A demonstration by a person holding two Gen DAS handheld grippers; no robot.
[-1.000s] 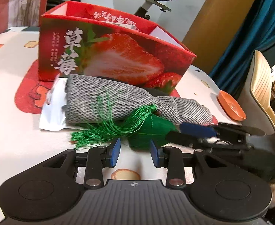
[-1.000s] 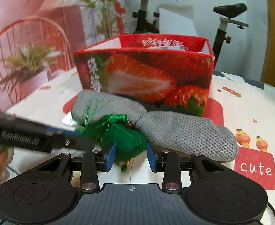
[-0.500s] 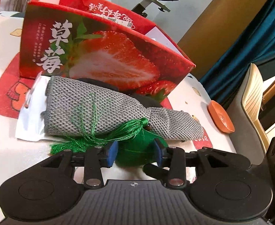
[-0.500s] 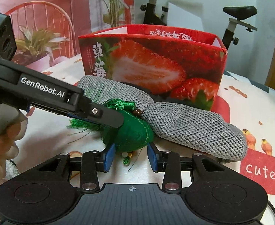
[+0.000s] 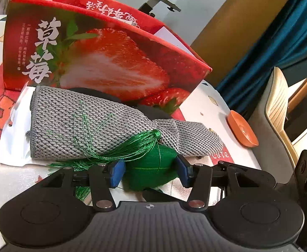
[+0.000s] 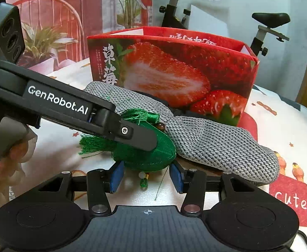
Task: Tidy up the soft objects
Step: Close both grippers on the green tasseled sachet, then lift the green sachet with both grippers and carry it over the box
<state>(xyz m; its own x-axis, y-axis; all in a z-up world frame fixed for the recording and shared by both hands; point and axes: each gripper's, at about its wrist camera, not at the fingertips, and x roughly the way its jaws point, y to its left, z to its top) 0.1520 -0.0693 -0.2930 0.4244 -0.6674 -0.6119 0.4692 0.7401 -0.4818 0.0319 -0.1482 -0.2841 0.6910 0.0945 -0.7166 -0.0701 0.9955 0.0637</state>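
1. Green pouch (image 5: pixel 151 169) lay at lower centre, against the grey cloth (image 5: pixel 86 126).
2. Left gripper (image 5: pixel 149 173) straddled it, jaws just widening, pads barely apart from it.
3. Right gripper (image 6: pixel 146 177) gaped just below the pouch, also widening.

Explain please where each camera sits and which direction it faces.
Left wrist: on the left gripper, looking along its open fingers at the green sachet, grey cloth and strawberry box.
Right wrist: on the right gripper, facing the same sachet; the left gripper and a hand show.
Shared: sachet, cloth, box.
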